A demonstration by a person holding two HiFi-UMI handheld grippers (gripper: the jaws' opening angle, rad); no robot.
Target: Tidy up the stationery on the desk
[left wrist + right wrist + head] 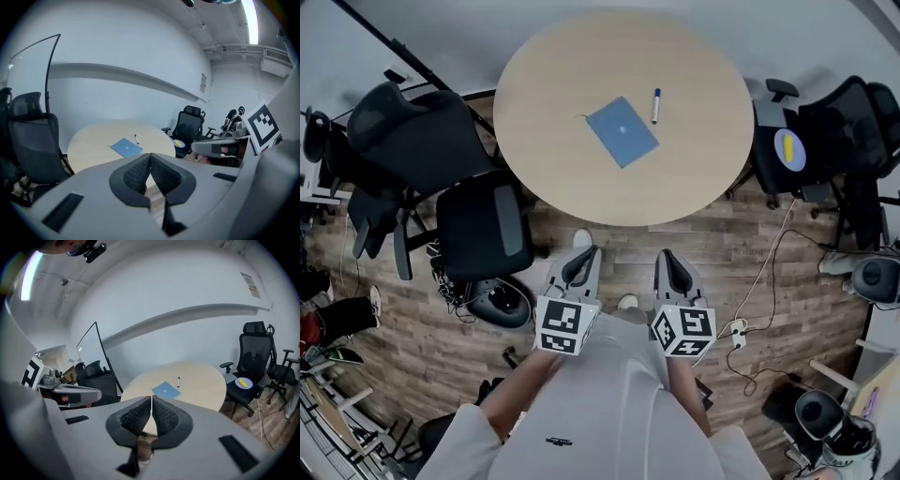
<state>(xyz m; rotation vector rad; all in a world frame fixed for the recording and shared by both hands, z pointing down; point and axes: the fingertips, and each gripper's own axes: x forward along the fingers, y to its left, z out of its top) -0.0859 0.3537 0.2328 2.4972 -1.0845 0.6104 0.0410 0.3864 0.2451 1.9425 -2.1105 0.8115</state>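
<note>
One round light-wood table point(581, 178). One flat blue notebook point(622, 131). One white marker pen with blue cap point(655, 106). Black mesh office chairs point(412, 141): four made out, two either side of the table. One round plate point(794, 164) bearing one yellow item. Two grey two-jaw grippers: left gripper point(584, 253), right gripper point(670, 255).

Office chairs, plank floor and loose cabling around the room

In the head view, a black high-backed chair point(412, 141) fills the upper left, with a second black chair point(485, 230) just below and to its right. A third black chair point(830, 127) stands at the upper right. On the seat beside it lies a round plate point(800, 155) bearing something yellow. The wood-plank floor point(609, 246) spans the middle band. At the right a white cable point(766, 272) trails down it to a white power strip point(737, 332). A ceiling light strip point(253, 23) glows at the upper right of the left gripper view.
</note>
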